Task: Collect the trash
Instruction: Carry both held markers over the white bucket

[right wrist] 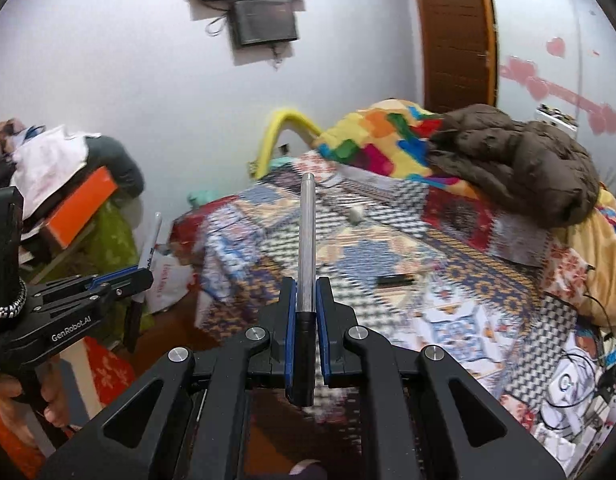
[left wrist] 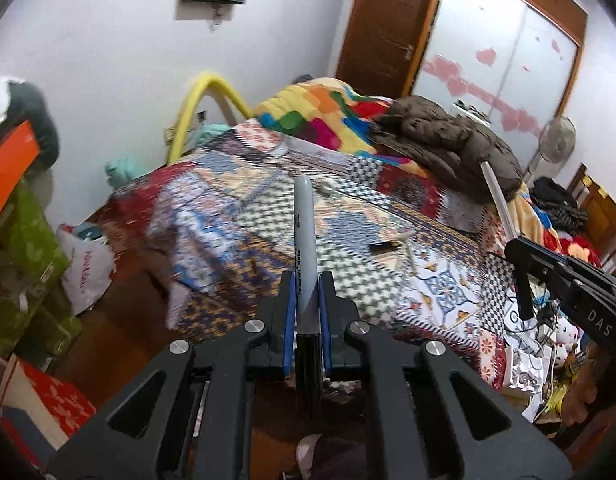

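Note:
In the left wrist view my left gripper (left wrist: pixel 307 282) is shut on a grey permanent marker (left wrist: pixel 305 240), whose black cap end hangs below the fingers. In the right wrist view my right gripper (right wrist: pixel 306 286) is shut on a silver pen (right wrist: pixel 307 232) with a black lower end. Both point over a bed. A small crumpled white paper ball (left wrist: pixel 327 187) (right wrist: pixel 356 215) lies on the cover ahead, and a flat black item (left wrist: pixel 382 246) (right wrist: pixel 394 280) lies nearer. Each view shows the other gripper beside it: the right gripper (left wrist: pixel 514 248) and the left gripper (right wrist: pixel 142 274).
The bed has a patchwork cover (left wrist: pixel 236 216), a brown jacket (left wrist: pixel 448 140) and a bright blanket (left wrist: pixel 316 112) at its far end. A white plastic bag (left wrist: pixel 86 264) sits on the floor at left beside stacked green and orange boxes (left wrist: pixel 20 240). Cluttered cables and toys (left wrist: pixel 548 344) lie at right.

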Motion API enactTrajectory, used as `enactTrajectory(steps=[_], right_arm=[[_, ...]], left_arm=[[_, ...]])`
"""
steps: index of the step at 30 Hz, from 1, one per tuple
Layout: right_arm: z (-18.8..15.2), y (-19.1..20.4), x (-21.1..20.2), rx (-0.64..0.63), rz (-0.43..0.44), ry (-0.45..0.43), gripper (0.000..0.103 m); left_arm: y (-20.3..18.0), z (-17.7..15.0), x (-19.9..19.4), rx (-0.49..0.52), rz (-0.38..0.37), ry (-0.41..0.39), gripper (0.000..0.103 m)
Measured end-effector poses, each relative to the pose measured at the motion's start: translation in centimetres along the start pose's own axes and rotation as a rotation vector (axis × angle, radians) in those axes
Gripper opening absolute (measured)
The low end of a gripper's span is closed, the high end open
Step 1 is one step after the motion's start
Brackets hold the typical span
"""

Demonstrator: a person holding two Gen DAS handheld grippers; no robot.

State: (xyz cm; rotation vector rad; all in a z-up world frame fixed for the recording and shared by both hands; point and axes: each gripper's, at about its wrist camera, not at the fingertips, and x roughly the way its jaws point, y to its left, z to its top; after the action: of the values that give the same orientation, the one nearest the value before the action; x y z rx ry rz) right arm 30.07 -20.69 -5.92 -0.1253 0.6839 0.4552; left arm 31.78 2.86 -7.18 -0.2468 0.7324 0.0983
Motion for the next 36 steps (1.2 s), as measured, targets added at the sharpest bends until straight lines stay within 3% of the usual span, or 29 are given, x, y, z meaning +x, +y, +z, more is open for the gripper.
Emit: enactTrajectory(steps=[10, 17, 25, 36], right_arm=[[-1.1, 9.1, 3.1, -0.098, 0.105, 0.053, 0.009], [-3.0, 15.0, 7.0, -0.13, 0.189, 0.139, 0.009], [-6.4, 20.0, 12.4, -0.19, 0.235, 0.289, 0.009], [-12.1, 22.5, 21.1, -0.239, 0.258, 0.561, 0.009]], left_arm=[[9.3, -3.1, -4.0, -0.09, 0.1, -0.016, 0.01], [15.2, -5.7, -3.8, -0.141, 0.17, 0.037, 0.01], [20.4, -10.5, 0.6, -0.196, 0.198, 0.178, 0.01], [23.4, -16.0, 8.9, -0.231, 0.183, 0.397, 0.01]])
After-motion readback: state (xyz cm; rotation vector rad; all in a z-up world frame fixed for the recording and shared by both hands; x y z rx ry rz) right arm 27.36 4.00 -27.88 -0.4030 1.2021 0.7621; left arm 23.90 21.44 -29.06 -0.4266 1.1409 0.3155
